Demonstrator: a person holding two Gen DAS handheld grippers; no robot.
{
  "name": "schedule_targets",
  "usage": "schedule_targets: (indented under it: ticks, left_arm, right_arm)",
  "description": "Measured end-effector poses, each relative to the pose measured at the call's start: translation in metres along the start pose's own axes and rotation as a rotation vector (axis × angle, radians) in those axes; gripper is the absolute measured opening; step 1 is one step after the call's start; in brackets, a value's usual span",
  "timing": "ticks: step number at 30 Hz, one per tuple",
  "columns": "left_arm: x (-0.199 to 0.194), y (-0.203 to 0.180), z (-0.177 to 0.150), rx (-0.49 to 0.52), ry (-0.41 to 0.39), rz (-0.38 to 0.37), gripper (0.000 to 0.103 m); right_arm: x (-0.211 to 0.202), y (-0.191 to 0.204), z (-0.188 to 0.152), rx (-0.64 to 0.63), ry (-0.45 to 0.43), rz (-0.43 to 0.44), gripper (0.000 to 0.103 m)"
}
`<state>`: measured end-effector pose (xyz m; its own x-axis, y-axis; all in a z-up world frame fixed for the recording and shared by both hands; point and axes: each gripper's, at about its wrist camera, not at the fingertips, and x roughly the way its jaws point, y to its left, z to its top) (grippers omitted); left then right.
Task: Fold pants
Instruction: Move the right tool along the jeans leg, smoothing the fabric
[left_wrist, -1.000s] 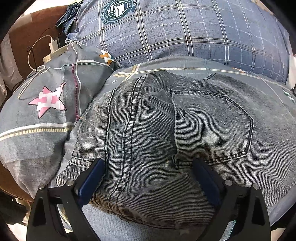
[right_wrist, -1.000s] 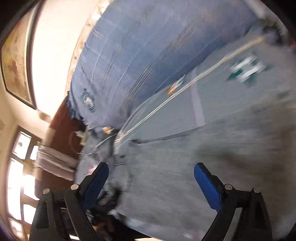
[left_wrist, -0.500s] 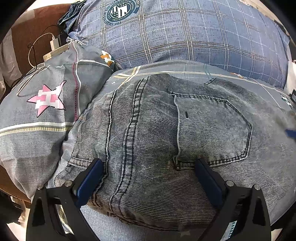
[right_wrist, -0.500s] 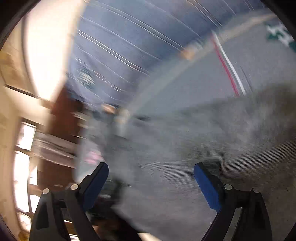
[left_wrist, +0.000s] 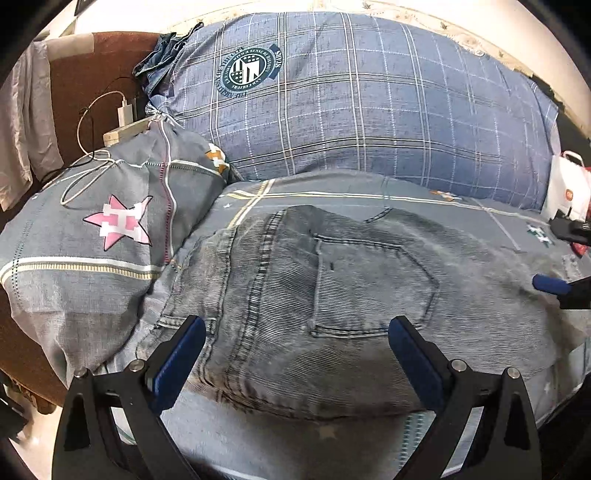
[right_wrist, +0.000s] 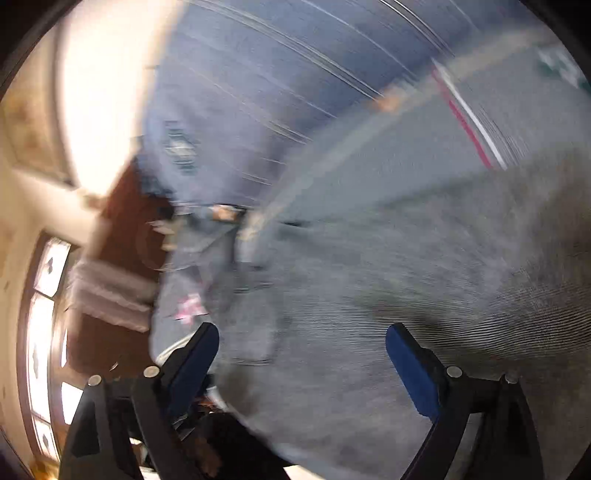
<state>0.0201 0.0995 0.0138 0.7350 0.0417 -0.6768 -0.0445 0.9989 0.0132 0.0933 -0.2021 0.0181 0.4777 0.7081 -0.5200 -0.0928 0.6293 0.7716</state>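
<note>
Grey washed jeans (left_wrist: 332, 295) lie folded on the bed, back pocket (left_wrist: 373, 284) facing up. My left gripper (left_wrist: 295, 354) hovers open over the near edge of the jeans, its blue pads wide apart and holding nothing. In the left wrist view the right gripper's blue fingertip (left_wrist: 550, 284) enters from the right edge above the jeans. The right wrist view is heavily motion-blurred; there my right gripper (right_wrist: 301, 354) is open above the grey jeans (right_wrist: 406, 295), nothing between its pads.
A large blue plaid pillow (left_wrist: 351, 103) lies behind the jeans. A grey star-print pillow (left_wrist: 103, 229) sits at the left with a white charger cable (left_wrist: 92, 170) on it. A white bag (left_wrist: 567, 188) stands at the far right. The brown headboard (left_wrist: 92, 74) is back left.
My left gripper has pulled back and up, so the jeans look smaller and lower. The right gripper has swung in fast and now shows at the right edge of the left view.
</note>
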Motion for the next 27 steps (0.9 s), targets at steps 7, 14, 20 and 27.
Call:
schedule_targets:
  ticks: [7, 14, 20, 27]
  left_arm:
    - [-0.005, -0.037, 0.003, 0.050, 0.028, -0.063, 0.100]
    - [-0.012, -0.074, 0.012, 0.084, 0.022, -0.119, 0.100]
    - [-0.011, -0.102, 0.007, 0.140, 0.050, -0.158, 0.100]
    - [-0.008, -0.115, 0.010, 0.125, 0.077, -0.180, 0.100]
  right_arm:
    - [-0.002, -0.039, -0.003, 0.120, 0.011, -0.022, 0.093]
    - [-0.091, -0.035, -0.049, 0.160, -0.152, 0.031, 0.095]
    - [-0.144, -0.126, -0.091, 0.465, -0.283, -0.014, 0.095]
    - [-0.195, -0.163, -0.079, 0.585, -0.409, -0.028, 0.095]
